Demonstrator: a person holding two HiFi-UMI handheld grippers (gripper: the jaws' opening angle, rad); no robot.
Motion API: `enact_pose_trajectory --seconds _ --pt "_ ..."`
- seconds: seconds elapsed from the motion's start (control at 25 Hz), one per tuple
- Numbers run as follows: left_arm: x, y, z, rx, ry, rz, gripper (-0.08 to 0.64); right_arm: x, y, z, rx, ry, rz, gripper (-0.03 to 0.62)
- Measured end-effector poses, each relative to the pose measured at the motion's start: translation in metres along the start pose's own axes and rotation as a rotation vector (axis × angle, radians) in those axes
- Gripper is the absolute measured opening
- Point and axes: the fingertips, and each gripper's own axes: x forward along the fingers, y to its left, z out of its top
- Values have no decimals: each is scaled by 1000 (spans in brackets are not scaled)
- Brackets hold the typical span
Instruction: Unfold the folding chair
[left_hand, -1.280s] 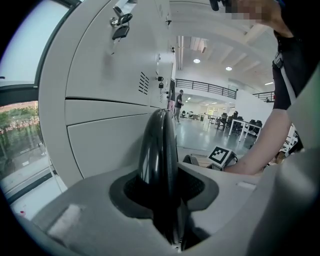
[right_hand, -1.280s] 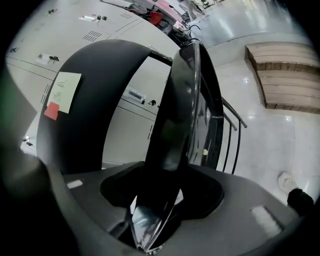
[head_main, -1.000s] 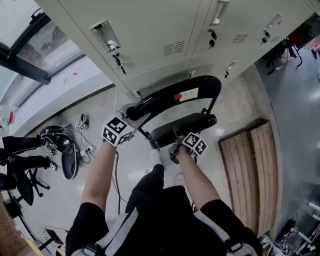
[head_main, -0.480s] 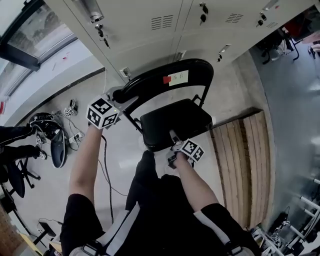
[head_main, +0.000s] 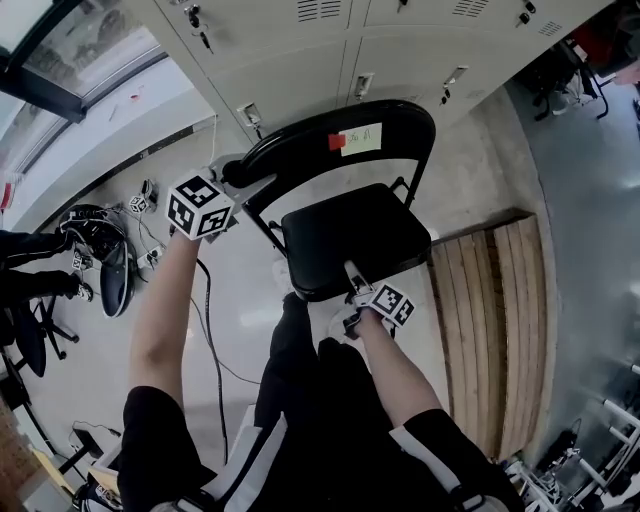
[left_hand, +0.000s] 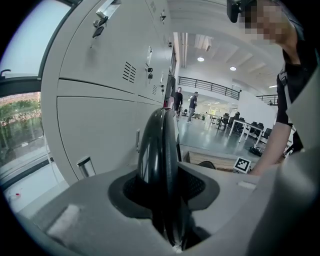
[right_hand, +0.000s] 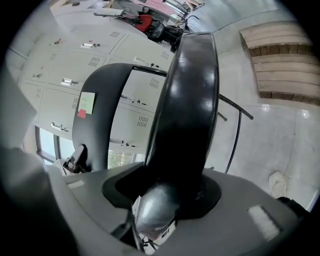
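L gripper (head_main: 238, 178) is clenched on the left end of the backrest (left_hand: 159, 150). R gripper (head_main: 352, 280) is grasping the front edge of the seat (right_hand: 187, 100), its jaws having just narrowed onto it. The folding chair (head_main: 400, 190) stands in front of you, back toward the lockers (head_main: 290, 40), with the wooden platform (head_main: 490, 290) just to its right. From the head view the seat looks about flat, so I'd judge the unfold nearly done, tho I can't see the feet or whether the frame has locked.

Risks from here:
- The seat rim is rounded and glossy and your R pads hold only its lip. Push down at an angle and it may slip out and spring back up.
- The floor looks polished. If you lean fwd w/ both hands, the whole chair may skate into the lockers.
- A right-side foot could catch the platform's edge and leave the chair rocking.
- A cable (head_main: 212, 330) runs along the floor near your legs, so watch for a snag if you step.
- Let go before the frame seats and it may part-fold again.
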Motion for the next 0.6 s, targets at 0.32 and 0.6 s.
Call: enact_pose_trajectory --seconds 0.32,0.6 --pt "2 -1 -18 -27 -3 -32 143 -23 -48 -29 25 -7 69 196" --pt "11 9 -24 -33 -33 -44 146 -29 -76 -31 21 1 114 198"
